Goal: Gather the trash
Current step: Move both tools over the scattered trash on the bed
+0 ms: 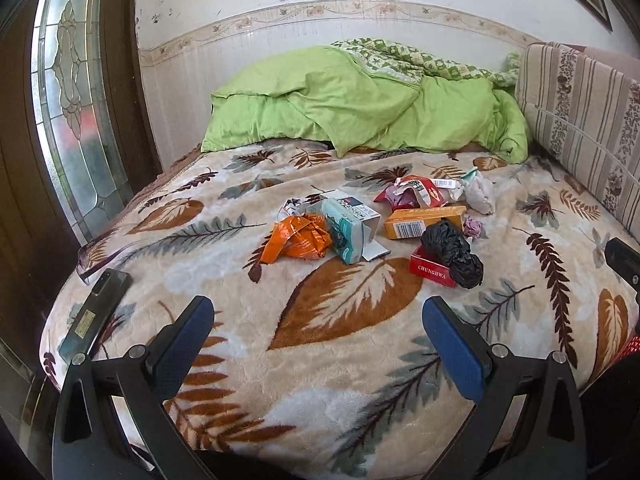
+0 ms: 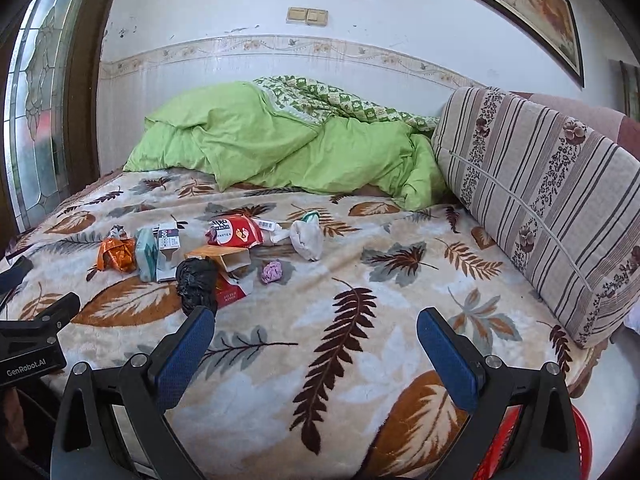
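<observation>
Trash lies in a cluster on the leaf-patterned blanket (image 1: 320,360): an orange foil wrapper (image 1: 298,238), a teal and white carton (image 1: 350,228), a yellow box (image 1: 424,220), a crumpled black bag (image 1: 454,252) on a red Chunghwa pack (image 1: 430,270), a red torn packet (image 1: 416,194), a white wad (image 1: 480,194) and a small purple wad (image 1: 474,227). My left gripper (image 1: 318,312) is open and empty, short of the cluster. My right gripper (image 2: 316,322) is open and empty, right of the black bag (image 2: 196,284) and near the purple wad (image 2: 272,271).
A phone (image 1: 96,316) lies at the bed's left edge. A green quilt (image 1: 352,108) is piled at the far end. A striped cushion (image 2: 540,200) lines the right side. A red basket (image 2: 580,444) sits below the bed at lower right. A glass door (image 1: 72,100) stands left.
</observation>
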